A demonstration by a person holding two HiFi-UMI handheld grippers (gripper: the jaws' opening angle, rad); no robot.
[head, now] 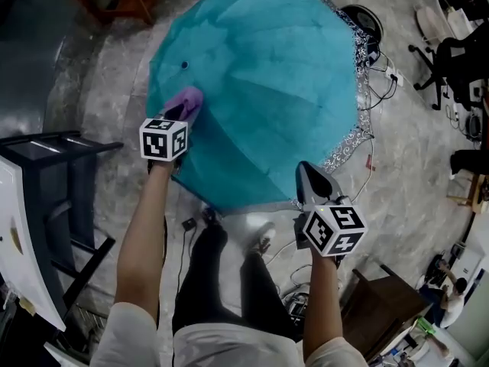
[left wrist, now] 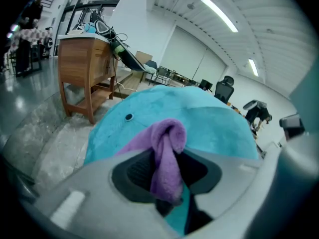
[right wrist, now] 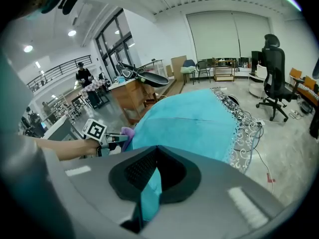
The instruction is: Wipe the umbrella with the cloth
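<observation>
While the right gripper point(head: 312, 183) pinches the near rim of the open teal umbrella point(head: 267, 82) on the floor point(head: 107, 82), the left gripper point(head: 180, 116), clamped on the purple cloth point(head: 187, 99), presses at the canopy's left edge, so most of the canopy lies ahead and to its right

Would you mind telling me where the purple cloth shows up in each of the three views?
Head view: the cloth is upper left of centre, at the tip of the left tongs, on the umbrella's left edge.
Left gripper view: in the centre, pinched between the tongs.
Right gripper view: small, left of centre, at the umbrella's left edge.
Shared landmark: the teal umbrella canopy, which is visible in all three.
</observation>
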